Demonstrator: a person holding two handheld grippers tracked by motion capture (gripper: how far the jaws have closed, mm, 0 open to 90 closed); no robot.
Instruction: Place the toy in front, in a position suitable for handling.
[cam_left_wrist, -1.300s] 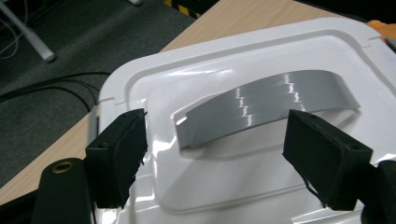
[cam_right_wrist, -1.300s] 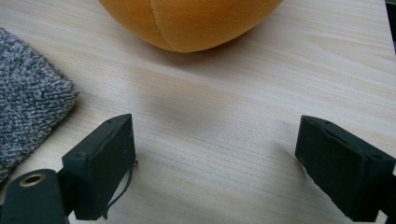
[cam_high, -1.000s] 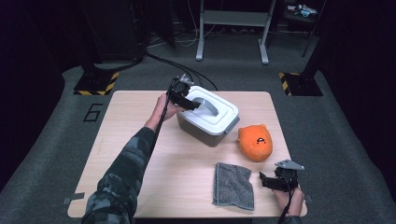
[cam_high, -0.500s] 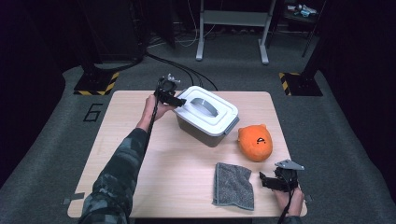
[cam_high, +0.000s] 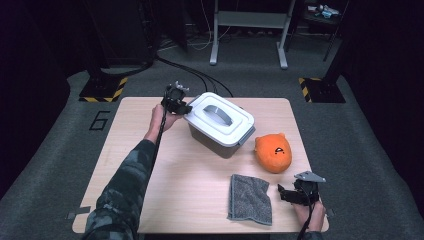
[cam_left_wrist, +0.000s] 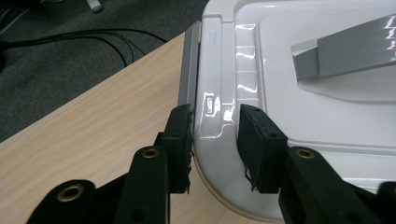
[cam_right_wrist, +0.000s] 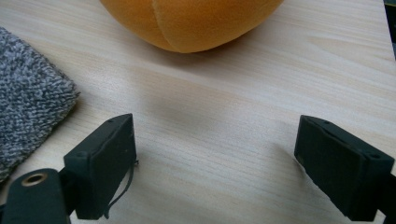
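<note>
At the near right corner of the table, the right gripper rests low over the bare wood in the person's hand, its jaws spread wide with nothing between them; in the right gripper view the two black pads stand far apart above plain wood. Just to its left lies a grey towel, folded flat, its edge showing at the left of the right gripper view. A little farther back sits an orange plush toy, near the right edge of the table and close to the right-hand end of the box; its rounded underside fills the top of the right gripper view. Beyond that, about the middle of the table and turned at an angle, stands a grey storage box with a white lid still seated on it and a grey handle lying in the lid's recess. At the far left corner of the box is the left gripper, reached out on a camouflage-sleeved arm. Its jaws have just been closing, and in the left gripper view they sit either side of the lid's raised corner rim, one pad against the outer edge beside the grey latch, the other on the lid's top, pinching the lid.
</note>
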